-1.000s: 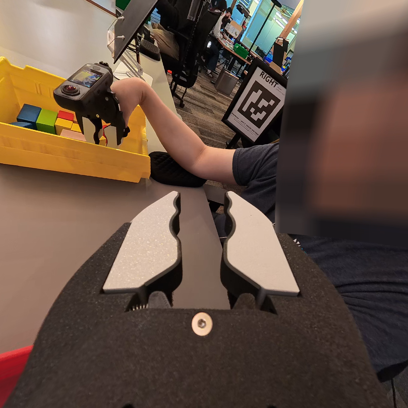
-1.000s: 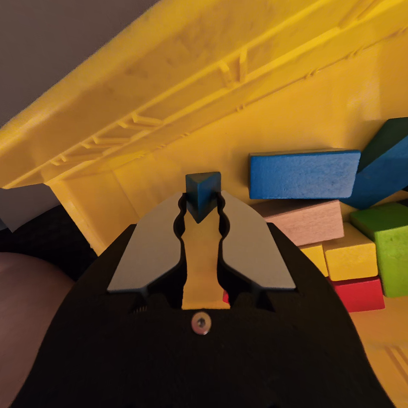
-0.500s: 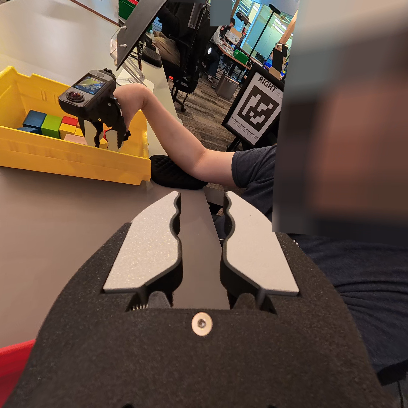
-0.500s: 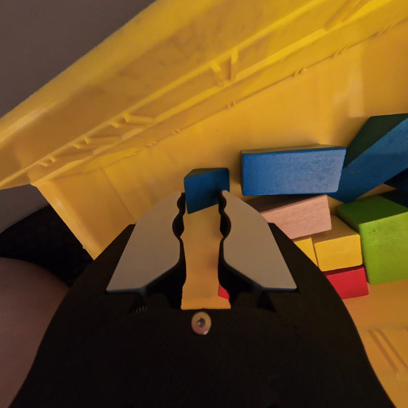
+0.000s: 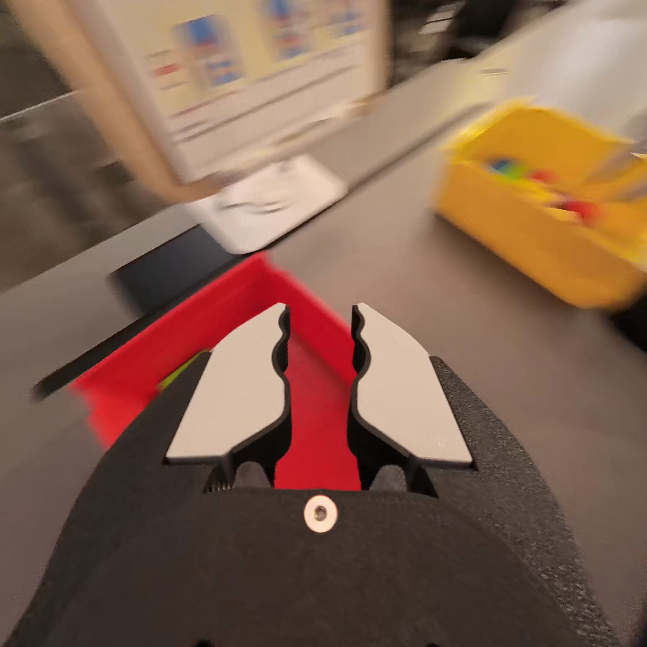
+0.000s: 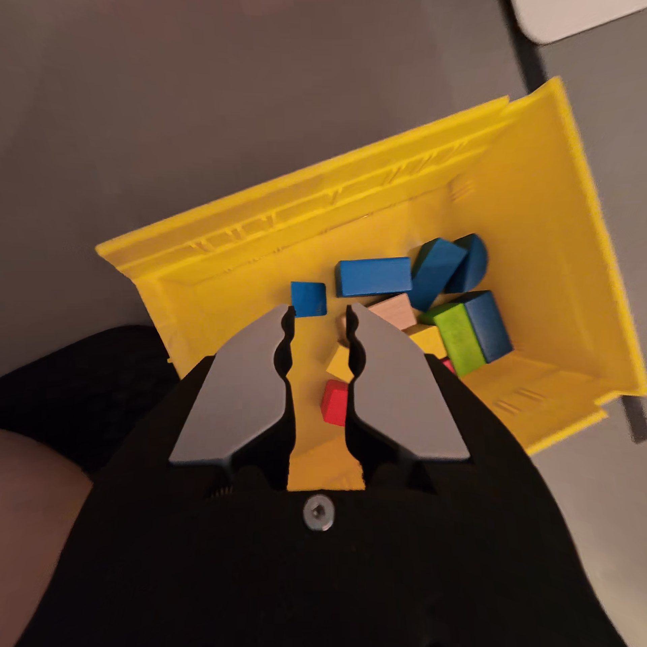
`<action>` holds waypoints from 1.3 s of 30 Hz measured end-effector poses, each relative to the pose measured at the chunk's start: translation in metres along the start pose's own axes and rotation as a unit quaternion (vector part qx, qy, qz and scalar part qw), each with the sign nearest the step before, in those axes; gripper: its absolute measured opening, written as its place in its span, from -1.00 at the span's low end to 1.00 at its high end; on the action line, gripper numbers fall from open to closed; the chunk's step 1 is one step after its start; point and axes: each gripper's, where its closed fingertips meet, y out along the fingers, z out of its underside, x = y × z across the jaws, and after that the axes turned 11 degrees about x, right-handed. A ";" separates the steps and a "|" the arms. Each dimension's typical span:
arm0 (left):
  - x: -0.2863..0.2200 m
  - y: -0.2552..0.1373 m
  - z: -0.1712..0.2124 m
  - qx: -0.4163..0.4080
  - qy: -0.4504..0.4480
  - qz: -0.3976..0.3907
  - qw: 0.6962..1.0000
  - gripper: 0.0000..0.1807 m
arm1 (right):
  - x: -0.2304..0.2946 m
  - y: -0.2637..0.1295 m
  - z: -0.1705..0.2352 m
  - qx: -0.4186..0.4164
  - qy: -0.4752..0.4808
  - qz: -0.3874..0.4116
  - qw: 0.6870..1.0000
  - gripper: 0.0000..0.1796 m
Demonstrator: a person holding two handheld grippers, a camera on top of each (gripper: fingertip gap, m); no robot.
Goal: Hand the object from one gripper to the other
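My right gripper [image 6: 318, 310] hangs above the yellow bin [image 6: 546, 217], looking almost straight down into it, and its jaws are spread with nothing between them. The small blue block [image 6: 308, 299] lies loose on the bin floor just beyond my left fingertip, apart from both jaws. Past it lies a long blue block [image 6: 374, 276], with two more blue pieces [image 6: 451, 268] leaning together behind it. A bare wooden block [image 6: 394, 311], a green block [image 6: 455, 338] joined by a dark blue face, yellow blocks [image 6: 339, 364] and a red block [image 6: 334, 402] crowd the floor around my right jaw. The bin sits on a grey surface [image 6: 175, 122], and a black padded rest [image 6: 77, 378] lies at the lower left. My left gripper [image 5: 320, 310] is held over a red bin [image 5: 196, 336], its jaws likewise parted and empty; a sliver of something lime green [image 5: 182, 373] shows inside the bin beside my left jaw. This view is heavily blurred. Farther right the yellow bin [image 5: 518, 238] shows as a smear with coloured flecks inside. A white base [image 5: 280, 206] stands beyond the red bin, carrying a pale board [image 5: 245, 70] with coloured printing, too blurred for any writing to be made out. I see no brand or legible label on the bins or the blocks.
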 end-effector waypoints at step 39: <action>0.154 0.140 0.132 0.252 -0.249 -0.219 0.909 -0.14 | -0.015 -0.022 -0.006 -0.023 -0.024 0.074 0.997 -0.67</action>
